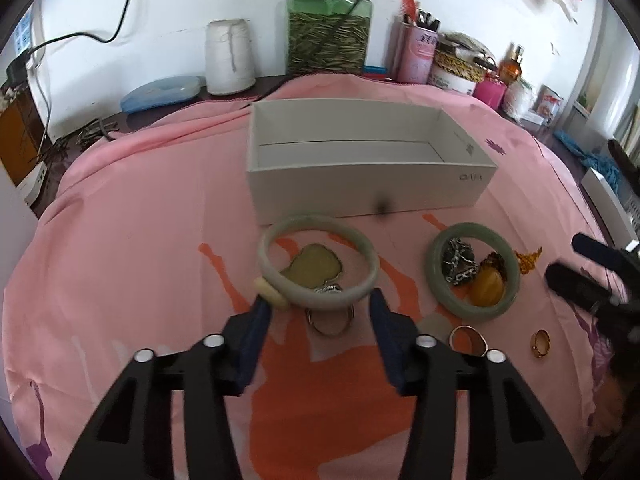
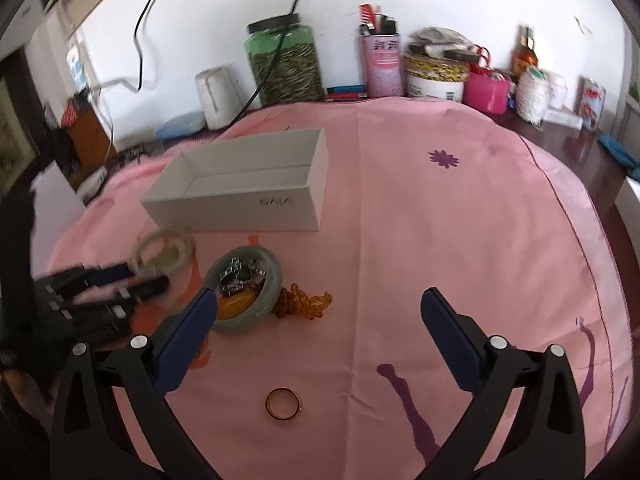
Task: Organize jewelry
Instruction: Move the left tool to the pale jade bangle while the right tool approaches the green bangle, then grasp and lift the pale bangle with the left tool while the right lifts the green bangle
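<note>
Left wrist view: the left gripper [image 1: 318, 304] stood partly open, its fingers either side of the near rim of a pale bangle [image 1: 318, 266], apparently not yet pinching it. The bangle looked stiff, slick and breakable, best gripped across its band. Beyond it sat the empty white box [image 1: 368, 192].

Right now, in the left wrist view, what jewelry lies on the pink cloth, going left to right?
Pale bangle → green bangle → orange beads → gold ring.
</note>
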{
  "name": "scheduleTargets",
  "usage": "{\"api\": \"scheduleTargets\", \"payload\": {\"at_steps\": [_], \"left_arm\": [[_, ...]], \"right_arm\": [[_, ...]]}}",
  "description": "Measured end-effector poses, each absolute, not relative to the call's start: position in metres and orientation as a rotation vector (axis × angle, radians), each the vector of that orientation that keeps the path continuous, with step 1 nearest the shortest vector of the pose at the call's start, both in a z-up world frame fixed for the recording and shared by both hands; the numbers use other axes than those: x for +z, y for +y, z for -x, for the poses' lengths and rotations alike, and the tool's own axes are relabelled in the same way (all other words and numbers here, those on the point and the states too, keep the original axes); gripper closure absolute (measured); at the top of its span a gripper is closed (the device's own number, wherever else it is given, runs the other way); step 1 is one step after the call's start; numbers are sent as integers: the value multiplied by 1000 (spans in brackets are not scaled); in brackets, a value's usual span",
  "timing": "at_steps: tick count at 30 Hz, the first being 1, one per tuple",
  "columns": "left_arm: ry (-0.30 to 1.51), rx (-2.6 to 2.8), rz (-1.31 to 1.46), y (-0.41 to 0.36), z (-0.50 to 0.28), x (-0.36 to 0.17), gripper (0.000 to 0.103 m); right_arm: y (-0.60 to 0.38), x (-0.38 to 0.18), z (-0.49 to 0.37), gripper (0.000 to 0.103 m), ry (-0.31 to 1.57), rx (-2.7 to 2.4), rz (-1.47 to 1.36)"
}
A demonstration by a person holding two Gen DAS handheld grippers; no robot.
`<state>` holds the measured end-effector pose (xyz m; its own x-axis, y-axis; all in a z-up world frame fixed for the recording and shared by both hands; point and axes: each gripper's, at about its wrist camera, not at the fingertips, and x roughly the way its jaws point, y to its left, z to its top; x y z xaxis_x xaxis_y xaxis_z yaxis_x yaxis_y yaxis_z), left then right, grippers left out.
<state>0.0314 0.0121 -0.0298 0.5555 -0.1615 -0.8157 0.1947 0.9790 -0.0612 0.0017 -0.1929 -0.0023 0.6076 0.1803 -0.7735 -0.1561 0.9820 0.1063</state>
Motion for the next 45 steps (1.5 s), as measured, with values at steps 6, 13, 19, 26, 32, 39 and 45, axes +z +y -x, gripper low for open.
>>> {"api": "scheduleTargets", "payload": {"at_steps": [6,13,19,26,32,39,45], "left_arm": [[948,-236,-28,11,-28,-26,33],[962,-220,-59,7,-52,-32,24],[963,-239,-149,-4,-53,-40,23],[960,-256,-138,-1,-52,-39,30],[962,-258,-128,-1,-52,-39,27],[946,-254,-108,1,-50,-36,33],[910,-264,-81,7,-43,-26,35]], "right_arm": [[-175,-12,-3,6,913,211,65],[-151,-20,-16,6,967,277,160],[-136,-28,-28,6,966,354,282],[-132,-34,-37,26,971,466,259],[-130,-34,-41,27,958,458,272],[-130,-33,-39,34,958,471,254],[-139,-21,-33,34,918,475,209]]}}
